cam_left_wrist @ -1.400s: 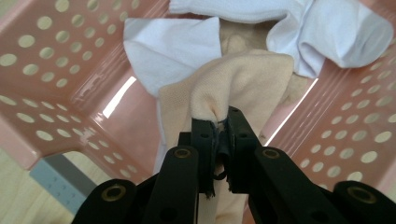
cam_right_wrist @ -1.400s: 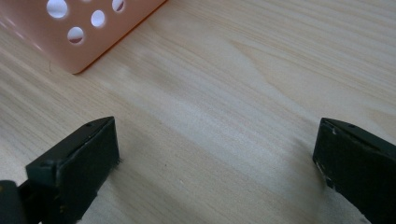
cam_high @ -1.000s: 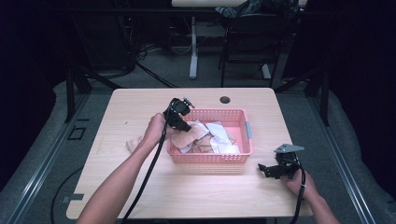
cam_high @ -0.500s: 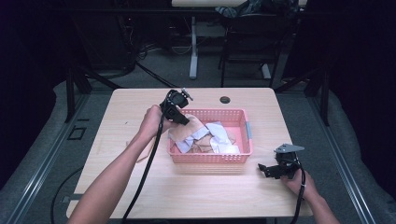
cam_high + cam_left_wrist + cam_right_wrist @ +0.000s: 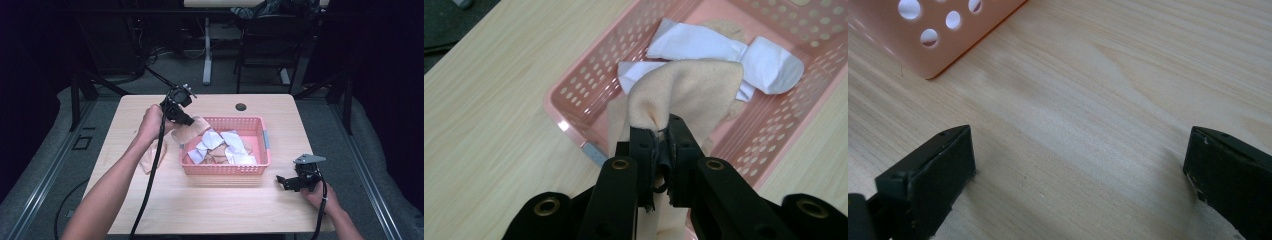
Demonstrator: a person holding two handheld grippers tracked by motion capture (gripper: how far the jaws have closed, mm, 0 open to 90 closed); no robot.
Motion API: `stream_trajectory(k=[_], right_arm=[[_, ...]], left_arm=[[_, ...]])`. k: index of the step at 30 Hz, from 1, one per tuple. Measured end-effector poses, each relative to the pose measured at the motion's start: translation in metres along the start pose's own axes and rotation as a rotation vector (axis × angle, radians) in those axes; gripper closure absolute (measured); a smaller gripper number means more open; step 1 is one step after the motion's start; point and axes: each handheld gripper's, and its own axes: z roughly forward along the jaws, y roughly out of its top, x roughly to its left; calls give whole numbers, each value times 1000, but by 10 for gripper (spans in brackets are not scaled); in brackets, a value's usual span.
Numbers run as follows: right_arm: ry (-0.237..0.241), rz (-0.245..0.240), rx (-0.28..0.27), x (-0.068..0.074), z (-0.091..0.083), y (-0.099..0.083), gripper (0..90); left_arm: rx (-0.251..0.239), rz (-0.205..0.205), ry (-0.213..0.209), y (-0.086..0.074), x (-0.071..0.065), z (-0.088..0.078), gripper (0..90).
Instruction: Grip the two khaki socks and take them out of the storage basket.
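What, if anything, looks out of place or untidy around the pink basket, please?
One beige cloth hangs over the left rim of the pink basket, pinched by the left hand-held gripper, half in and half out. The white and beige cloths inside lie in a loose jumble, not folded.

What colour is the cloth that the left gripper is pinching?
The cloth is pale beige, almost peach. The left gripper view shows it best, held over the pink basket.

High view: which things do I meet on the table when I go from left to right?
Left gripper holding a beige cloth → pink basket of white and beige cloths → right gripper, open.
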Motion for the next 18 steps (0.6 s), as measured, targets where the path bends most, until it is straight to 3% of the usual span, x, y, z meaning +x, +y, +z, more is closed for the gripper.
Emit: stream_trajectory(k=[18], right_arm=[[1,1,0,0,0,0,0]], left_arm=[[-16,-81,63,-32,36,-28,840]])
